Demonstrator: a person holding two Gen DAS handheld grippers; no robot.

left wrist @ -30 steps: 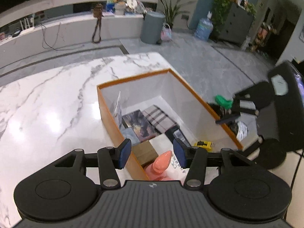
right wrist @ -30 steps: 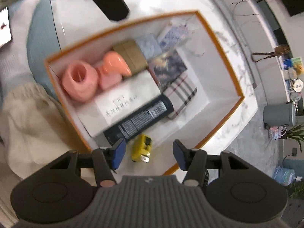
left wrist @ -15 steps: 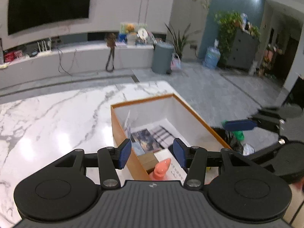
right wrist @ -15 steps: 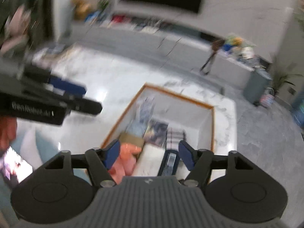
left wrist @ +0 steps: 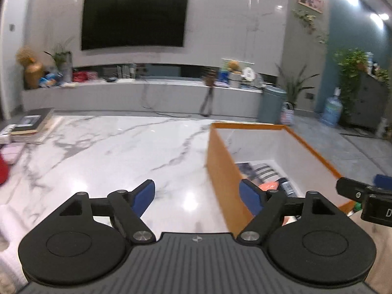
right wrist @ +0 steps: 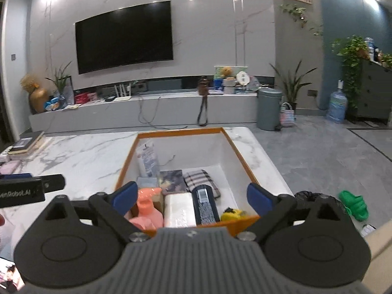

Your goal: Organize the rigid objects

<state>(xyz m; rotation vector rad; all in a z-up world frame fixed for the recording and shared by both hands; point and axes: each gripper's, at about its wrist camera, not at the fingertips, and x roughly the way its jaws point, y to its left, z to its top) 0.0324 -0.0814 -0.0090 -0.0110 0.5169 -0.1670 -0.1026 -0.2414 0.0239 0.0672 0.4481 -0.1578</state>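
In the left wrist view the left gripper (left wrist: 197,193) hangs with its jaws spread wide and nothing between them, over the marble table (left wrist: 98,152) just left of the orange box (left wrist: 220,171). Only a strip of the box's contents shows past its near wall: something patterned, a bit of orange-pink and a dark object. The right gripper's tip (left wrist: 362,196) pokes in at the right edge. A stack of books (left wrist: 31,125) lies at the far left of the table, well apart from the box. If the person goes for anything there next, the risk is clipping the box wall on the way. In the right wrist view the right gripper (right wrist: 192,197) is likewise wide apart and empty, held above the box's near rim. Inside sit a pink pump bottle (right wrist: 147,210), a white packet (right wrist: 180,209), a dark bottle (right wrist: 204,204), a small yellow object (right wrist: 232,214), a plaid pouch (right wrist: 198,178), a dark booklet (right wrist: 171,181) and an upright printed packet (right wrist: 147,159) leaning on the left wall. That leaning packet could topple if the box is nudged, and the near end is crowded, so a further item dropped there might not settle flat. Judging from this, the packing looks largely done.
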